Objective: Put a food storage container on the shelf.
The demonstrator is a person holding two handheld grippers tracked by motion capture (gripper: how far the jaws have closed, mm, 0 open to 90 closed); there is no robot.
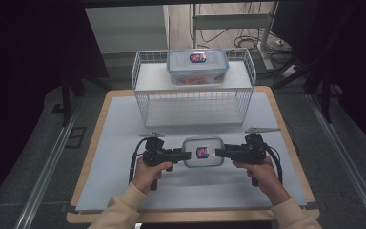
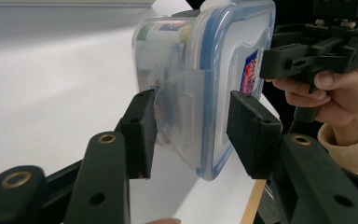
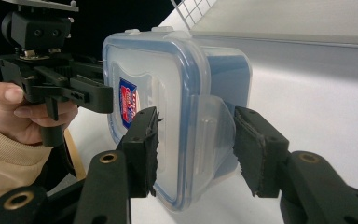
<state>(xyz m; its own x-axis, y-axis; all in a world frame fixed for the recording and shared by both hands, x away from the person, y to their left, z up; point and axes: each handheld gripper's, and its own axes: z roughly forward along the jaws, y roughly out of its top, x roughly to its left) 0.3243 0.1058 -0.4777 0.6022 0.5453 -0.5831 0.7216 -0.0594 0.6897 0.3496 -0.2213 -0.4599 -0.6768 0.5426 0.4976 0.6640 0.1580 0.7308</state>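
High view: small lidded box [image 1: 203,151] lies on the white mat [image 1: 124,143], nearer the person than the wire basket [image 1: 193,88], which holds a second lidded box [image 1: 198,66] on its shelf.
Long axis: it runs hand to hand; left gripper [image 1: 183,154] at one short end, right gripper [image 1: 220,152] at the other (equally near).
Left gripper view: jaws apart, straddling the end latch flap [image 2: 186,107], pads not yet pressing.
Right gripper view: jaws likewise apart around the opposite flap [image 3: 209,135]; contact cannot be told.

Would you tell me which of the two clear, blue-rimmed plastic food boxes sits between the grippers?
The near clear blue-rimmed box on the white mat, not the one atop the white wire basket.
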